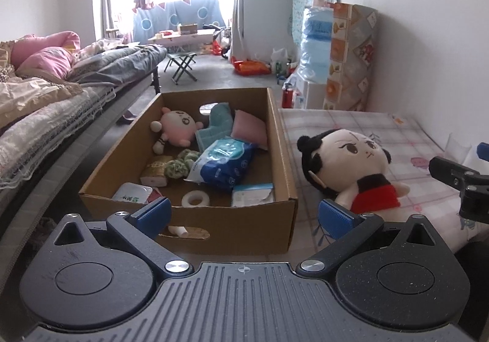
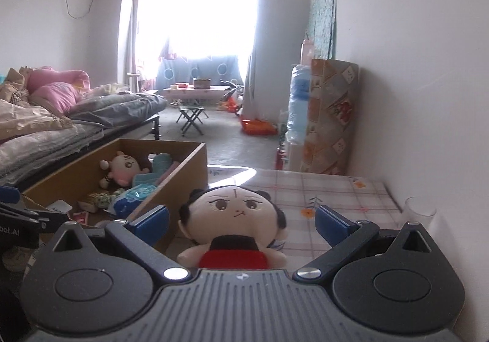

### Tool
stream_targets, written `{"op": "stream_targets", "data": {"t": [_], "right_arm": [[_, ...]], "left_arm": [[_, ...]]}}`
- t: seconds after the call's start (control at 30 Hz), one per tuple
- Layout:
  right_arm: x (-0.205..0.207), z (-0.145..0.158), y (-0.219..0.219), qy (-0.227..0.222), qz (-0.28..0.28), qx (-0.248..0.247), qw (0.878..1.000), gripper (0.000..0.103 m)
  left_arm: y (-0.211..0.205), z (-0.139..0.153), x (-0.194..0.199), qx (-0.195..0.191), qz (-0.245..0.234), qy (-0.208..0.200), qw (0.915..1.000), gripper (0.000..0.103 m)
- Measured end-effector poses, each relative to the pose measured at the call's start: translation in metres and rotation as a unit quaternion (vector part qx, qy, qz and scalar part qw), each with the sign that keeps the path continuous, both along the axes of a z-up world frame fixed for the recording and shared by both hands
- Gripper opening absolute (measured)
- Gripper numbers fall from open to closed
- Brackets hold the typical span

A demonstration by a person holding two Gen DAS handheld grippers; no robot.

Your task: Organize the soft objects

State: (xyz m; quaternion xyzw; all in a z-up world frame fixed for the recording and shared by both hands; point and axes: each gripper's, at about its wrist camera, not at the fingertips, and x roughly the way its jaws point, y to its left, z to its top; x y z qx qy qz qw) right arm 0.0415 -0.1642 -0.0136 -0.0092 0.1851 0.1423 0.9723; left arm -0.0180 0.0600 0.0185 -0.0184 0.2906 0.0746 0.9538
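Observation:
A plush doll [image 1: 351, 165] with black hair buns and a red top lies on the checked tablecloth [image 1: 382, 128], right of a cardboard box [image 1: 232, 220]. In the right wrist view the same doll [image 2: 235, 220] sits between the wide-apart blue fingers of my right gripper [image 2: 243, 224], untouched. My left gripper [image 1: 243, 216] is open too, hovering at the box's near wall. Inside the box lie a pink plush [image 1: 178, 128], a teal cloth [image 1: 217, 122], a pink cushion [image 1: 249, 128], a blue tissue pack [image 1: 220, 165], a green knitted item [image 1: 178, 165] and a tape roll [image 1: 195, 198].
A bed with heaped bedding [image 1: 45, 97] runs along the left. A clear plastic cup [image 2: 420, 210] stands at the table's right edge by the wall. A rolled mat [image 1: 351, 58] and bundles stand beyond the table. A folding stool [image 1: 181, 62] is on the floor further back.

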Motion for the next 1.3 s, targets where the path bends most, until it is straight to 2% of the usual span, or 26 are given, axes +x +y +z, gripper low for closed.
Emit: {"op": "stream_targets", "data": {"t": [0.23,0.43,0.6,0.83,1.0,1.3], "right_arm": [[-0.001,0.005,-0.003,0.016,0.002,0.030,0.999,0.103],[-0.006,0.007,0.000,0.028,0.009,0.027,0.999,0.103],[-0.002,0.002,0.003,0.057,0.011,0.034,0.998,0.103],[0.007,-0.011,0.002,0.113,-0.037,0.048,0.992,0.103],[0.003,-0.019,0.006,0.144,-0.039,0.055,0.987,0.103],[0.003,-0.016,0.016,0.152,-0.029,0.043,0.987,0.103]], "left_arm": [[-0.003,-0.003,0.002,0.017,0.000,-0.008,0.9998,0.103],[0.001,-0.011,0.008,-0.015,0.000,0.015,0.9998,0.103],[-0.002,-0.015,0.014,-0.007,-0.004,0.041,0.9991,0.103],[-0.002,-0.018,0.019,-0.009,0.000,0.069,0.9976,0.103],[-0.005,-0.018,0.022,0.001,0.001,0.078,0.9969,0.103],[-0.006,-0.022,0.025,0.001,0.017,0.096,0.9952,0.103]]}}
